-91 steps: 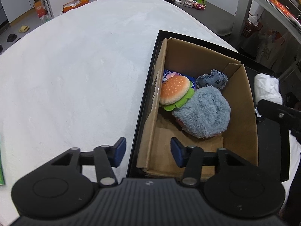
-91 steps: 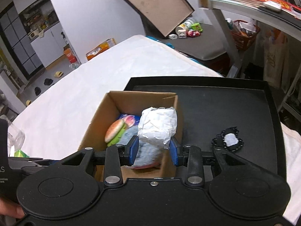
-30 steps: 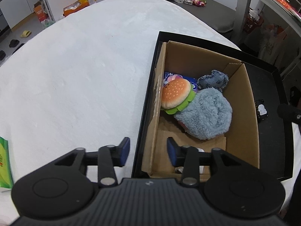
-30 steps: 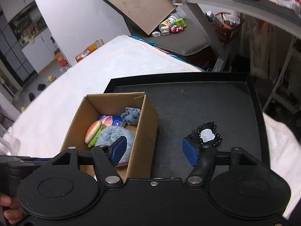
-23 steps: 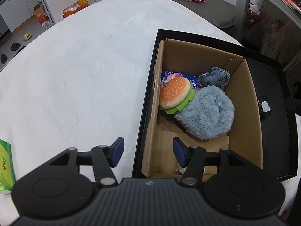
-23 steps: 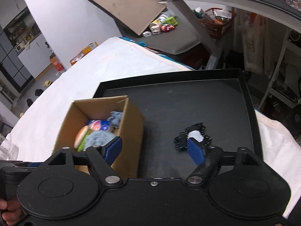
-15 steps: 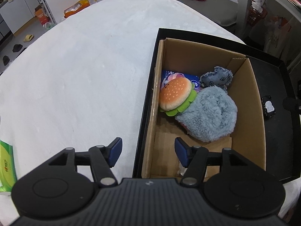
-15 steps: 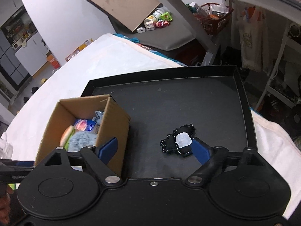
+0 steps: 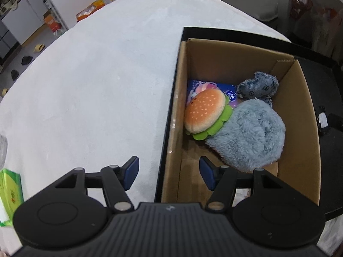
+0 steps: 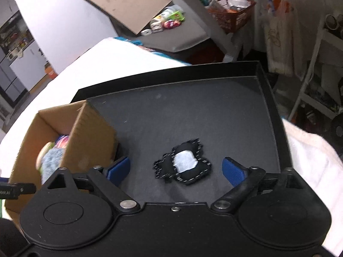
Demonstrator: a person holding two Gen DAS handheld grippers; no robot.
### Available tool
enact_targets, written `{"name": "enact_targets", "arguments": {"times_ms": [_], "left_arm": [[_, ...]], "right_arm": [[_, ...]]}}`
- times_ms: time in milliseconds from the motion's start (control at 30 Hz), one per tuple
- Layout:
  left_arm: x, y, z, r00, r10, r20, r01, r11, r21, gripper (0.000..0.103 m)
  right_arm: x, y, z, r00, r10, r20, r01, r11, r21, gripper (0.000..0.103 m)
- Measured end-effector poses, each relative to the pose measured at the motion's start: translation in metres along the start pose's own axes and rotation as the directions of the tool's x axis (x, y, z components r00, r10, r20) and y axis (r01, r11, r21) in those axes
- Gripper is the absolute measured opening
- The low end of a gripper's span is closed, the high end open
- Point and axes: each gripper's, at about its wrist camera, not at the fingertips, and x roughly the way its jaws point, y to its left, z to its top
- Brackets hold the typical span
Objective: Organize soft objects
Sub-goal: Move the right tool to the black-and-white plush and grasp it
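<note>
A cardboard box stands at the left end of a black tray. In it lie a plush burger, a fluffy grey-blue plush, a small denim plush and a blue packet. A black-and-white stitched soft toy lies on the tray floor right of the box. My right gripper is open, its fingers on either side of that toy, just above it. My left gripper is open and empty, straddling the box's near left wall.
The tray sits on a white-covered table. A green packet lies at the table's near left. A white towel lies right of the tray. Shelves and a red basket stand beyond.
My right gripper let the white bundle go into the box, opened wide and swung right to the black-and-white toy. My left gripper stayed by the box's near wall.
</note>
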Motion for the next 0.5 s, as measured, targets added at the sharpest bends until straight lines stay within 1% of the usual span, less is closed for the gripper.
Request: {"name": "enact_targets", "arguments": {"times_ms": [133,267,367,500], "left_arm": [[0.004,-0.010,0.004,1.000,0.017,-0.007,-0.017,0.999,0.044,0.061],[0.008,-0.018,0.005,1.000,0.025,-0.010,-0.024,0.998,0.053,0.070],[0.010,-0.028,0.002,0.999,0.044,-0.013,-0.042,0.995,0.086,0.071],[0.013,-0.035,0.000,0.998,0.054,-0.027,-0.051,0.993,0.103,0.072]], "right_arm": [[0.011,-0.002,0.002,1.000,-0.012,-0.012,0.012,1.000,-0.017,0.094],[0.021,-0.003,0.004,1.000,-0.009,-0.025,0.009,1.000,-0.012,0.094],[0.028,-0.002,0.002,0.999,-0.013,-0.042,0.012,1.000,-0.009,0.094],[0.033,0.004,-0.001,0.999,-0.018,-0.050,0.016,0.999,-0.044,0.093]]}}
